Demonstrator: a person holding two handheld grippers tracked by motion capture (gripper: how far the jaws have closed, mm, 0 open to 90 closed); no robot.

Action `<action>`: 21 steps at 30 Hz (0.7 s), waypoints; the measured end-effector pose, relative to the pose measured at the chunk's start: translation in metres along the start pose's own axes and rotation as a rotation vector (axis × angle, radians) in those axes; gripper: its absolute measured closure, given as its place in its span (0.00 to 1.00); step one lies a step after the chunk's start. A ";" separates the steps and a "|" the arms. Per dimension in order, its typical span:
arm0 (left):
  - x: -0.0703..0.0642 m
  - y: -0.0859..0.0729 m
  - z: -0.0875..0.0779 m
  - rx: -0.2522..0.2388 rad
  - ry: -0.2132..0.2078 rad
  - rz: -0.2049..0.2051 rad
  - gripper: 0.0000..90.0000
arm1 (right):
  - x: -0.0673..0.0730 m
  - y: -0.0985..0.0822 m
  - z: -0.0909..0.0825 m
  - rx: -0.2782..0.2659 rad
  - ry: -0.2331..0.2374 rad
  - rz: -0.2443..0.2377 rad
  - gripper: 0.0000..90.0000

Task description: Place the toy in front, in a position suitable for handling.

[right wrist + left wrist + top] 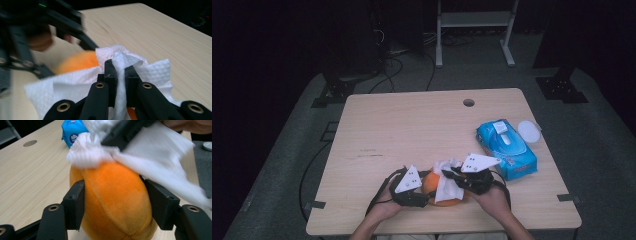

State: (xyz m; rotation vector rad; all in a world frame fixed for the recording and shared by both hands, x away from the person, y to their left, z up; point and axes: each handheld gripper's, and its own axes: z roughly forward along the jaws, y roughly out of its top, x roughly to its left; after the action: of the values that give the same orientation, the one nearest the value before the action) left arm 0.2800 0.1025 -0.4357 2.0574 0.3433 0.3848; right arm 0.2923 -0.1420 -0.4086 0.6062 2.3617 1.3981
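An orange plush ball (pixel 430 186) (pixel 115 200) (pixel 78 62) rests near the table's front edge. My left gripper (pixel 424 192) (pixel 115 205) is shut on it, one black pad pressing each side. A white paper tissue (pixel 447 182) (pixel 155 162) (pixel 125 67) is draped over the top of the ball. My right gripper (pixel 452 175) (pixel 121 71) is shut on a bunched fold of that tissue and holds it against the ball from the right. In the left gripper view the right gripper's black jaws cross the top of the picture.
A blue pack of wet wipes (pixel 507 147) (pixel 72 131) lies to the right of the hands, with a white round lid (pixel 529 131) beside it at the table's right edge. A cable hole (pixel 468 102) sits in the far part of the wooden table (pixel 412 125).
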 end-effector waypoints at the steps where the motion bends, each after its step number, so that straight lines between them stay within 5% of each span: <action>1: 0.000 0.000 0.000 0.000 0.000 0.000 0.42 | 0.000 0.000 0.000 0.000 0.000 0.000 0.93; 5: 0.005 -0.004 0.000 -0.005 -0.009 -0.022 0.42 | -0.022 -0.015 -0.007 0.012 -0.043 0.076 0.93; 7: 0.006 -0.001 0.000 -0.017 -0.019 -0.050 0.21 | -0.020 -0.016 -0.007 0.008 -0.040 0.090 0.93; 8: 0.005 0.002 0.000 -0.038 -0.016 -0.055 0.19 | -0.010 -0.011 -0.004 0.002 -0.038 0.053 0.93; 12: -0.001 0.006 0.001 -0.022 0.014 -0.015 0.28 | 0.003 -0.003 0.000 -0.015 -0.009 0.016 0.93; 14: 0.001 0.002 0.001 -0.022 0.003 -0.038 0.34 | 0.007 -0.001 0.001 -0.007 -0.006 -0.018 0.93; 16: 0.003 -0.001 -0.001 -0.013 0.010 -0.022 0.37 | 0.003 -0.003 0.001 0.000 -0.004 0.001 0.93; 21: 0.011 -0.007 -0.001 -0.010 0.012 -0.057 0.40 | -0.018 -0.018 -0.002 0.031 -0.047 0.073 0.93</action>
State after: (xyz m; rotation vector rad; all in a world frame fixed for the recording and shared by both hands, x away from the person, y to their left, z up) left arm 0.2892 0.1111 -0.4404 2.0313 0.4055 0.3637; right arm 0.3033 -0.1604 -0.4220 0.7333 2.3501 1.3637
